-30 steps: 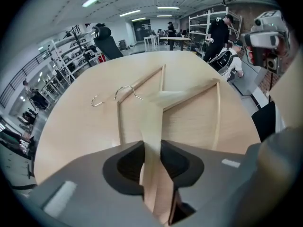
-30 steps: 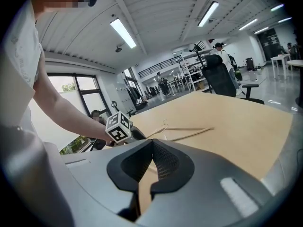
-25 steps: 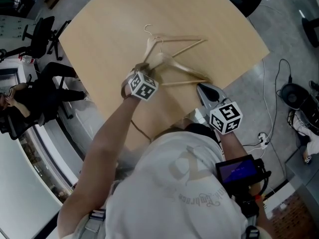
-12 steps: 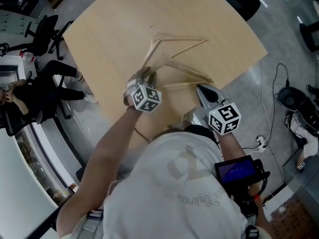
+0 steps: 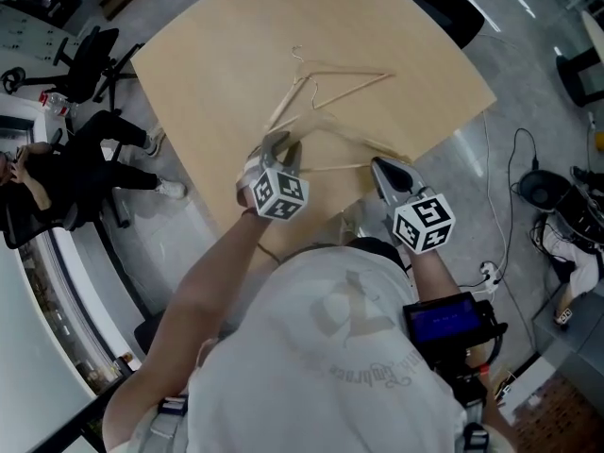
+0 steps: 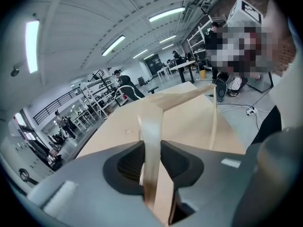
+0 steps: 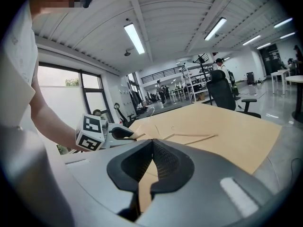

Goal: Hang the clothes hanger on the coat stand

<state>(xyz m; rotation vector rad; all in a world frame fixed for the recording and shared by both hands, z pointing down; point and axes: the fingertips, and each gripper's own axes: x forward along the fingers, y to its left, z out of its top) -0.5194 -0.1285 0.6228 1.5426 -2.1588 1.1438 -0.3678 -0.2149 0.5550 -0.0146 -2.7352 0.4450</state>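
Table (image 5: 208, 55): pale wood, broad, fills the upper middle of the head view.
Person (image 5: 330, 347): white shirt, seen from above at the table's near edge, a gripper in each hand.
Second hanger (image 5: 354, 92): wooden, lies flat on the table, wire hook pointing to the far side.
Hanger (image 6: 150, 131): wooden, one arm in the left gripper's jaws. It sits over the near part of the table, just this side of the second hanger, and is blurred in the head view.
Left gripper (image 5: 281, 145): jaws clamped on the hanger's arm.
Right gripper (image 5: 385, 170): jaws together, nothing between them. It is near the hanger's right end; contact cannot be told.
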